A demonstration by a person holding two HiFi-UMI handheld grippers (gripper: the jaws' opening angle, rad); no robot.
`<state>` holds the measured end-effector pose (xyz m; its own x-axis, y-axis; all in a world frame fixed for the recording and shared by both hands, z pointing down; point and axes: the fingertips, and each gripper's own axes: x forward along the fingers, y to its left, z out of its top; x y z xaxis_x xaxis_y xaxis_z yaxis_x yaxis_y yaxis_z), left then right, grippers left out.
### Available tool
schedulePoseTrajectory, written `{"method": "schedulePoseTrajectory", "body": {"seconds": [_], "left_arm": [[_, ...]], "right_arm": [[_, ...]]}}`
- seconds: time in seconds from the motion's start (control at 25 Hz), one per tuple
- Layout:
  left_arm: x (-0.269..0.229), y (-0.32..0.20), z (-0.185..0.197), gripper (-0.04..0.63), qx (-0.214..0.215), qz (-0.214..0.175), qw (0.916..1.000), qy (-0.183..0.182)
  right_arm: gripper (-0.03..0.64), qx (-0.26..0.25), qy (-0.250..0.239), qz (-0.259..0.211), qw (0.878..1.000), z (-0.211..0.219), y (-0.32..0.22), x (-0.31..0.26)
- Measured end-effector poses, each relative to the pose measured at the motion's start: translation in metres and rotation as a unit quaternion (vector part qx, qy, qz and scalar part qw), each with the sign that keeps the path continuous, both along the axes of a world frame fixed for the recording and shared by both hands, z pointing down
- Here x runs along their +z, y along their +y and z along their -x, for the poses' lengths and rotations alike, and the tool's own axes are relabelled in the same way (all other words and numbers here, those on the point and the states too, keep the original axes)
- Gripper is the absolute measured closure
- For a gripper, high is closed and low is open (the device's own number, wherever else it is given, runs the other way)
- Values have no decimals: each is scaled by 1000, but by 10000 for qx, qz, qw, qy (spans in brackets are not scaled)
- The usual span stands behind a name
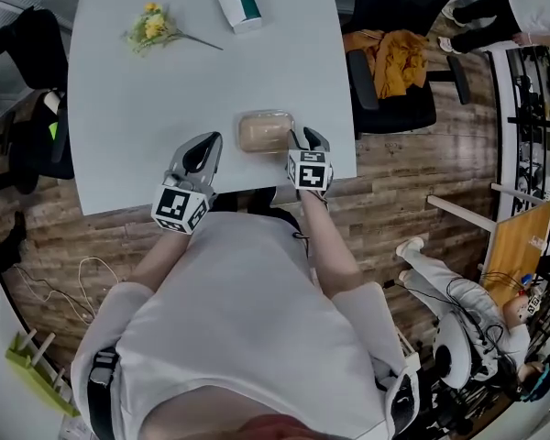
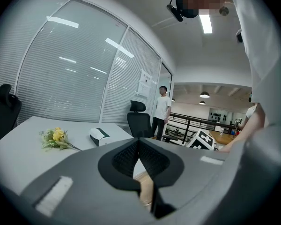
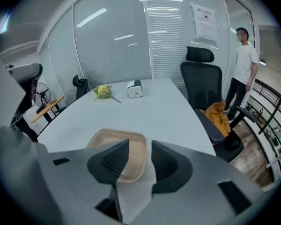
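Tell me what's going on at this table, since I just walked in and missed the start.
A person stands at the white table with a gripper in each hand. The right gripper, jaws apart, is at the right edge of a shallow tan tray without gripping it. The left gripper is shut and empty, just left of the tray. A sprig of yellow flowers and a white and green box lie at the far end.

Far left on white worktop [image 1: 147,126]: yellow flower sprig [image 1: 152,27]. Far middle: white-and-green box [image 1: 239,6], well apart from sprig. Right of worktop: black office chair [image 1: 403,110], orange cloth [image 1: 396,60] heaped on seat. Wood-plank floor [image 1: 394,191] around
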<state>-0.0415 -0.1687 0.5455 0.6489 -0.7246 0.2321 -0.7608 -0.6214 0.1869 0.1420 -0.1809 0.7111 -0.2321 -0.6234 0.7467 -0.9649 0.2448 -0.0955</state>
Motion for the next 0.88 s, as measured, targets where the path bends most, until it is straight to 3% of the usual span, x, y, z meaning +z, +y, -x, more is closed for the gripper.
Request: {"method": "schedulePoseTrajectory", "body": {"seconds": [0.48, 0.88], "left_arm": [[3, -5, 5, 584, -102, 45, 9999, -42], [6, -10, 6, 584, -125, 80, 9999, -54]], "right_arm": [[474, 82, -49, 555, 9984, -5, -5, 38], [474, 163, -232, 639, 9976, -7, -10, 39]]}}
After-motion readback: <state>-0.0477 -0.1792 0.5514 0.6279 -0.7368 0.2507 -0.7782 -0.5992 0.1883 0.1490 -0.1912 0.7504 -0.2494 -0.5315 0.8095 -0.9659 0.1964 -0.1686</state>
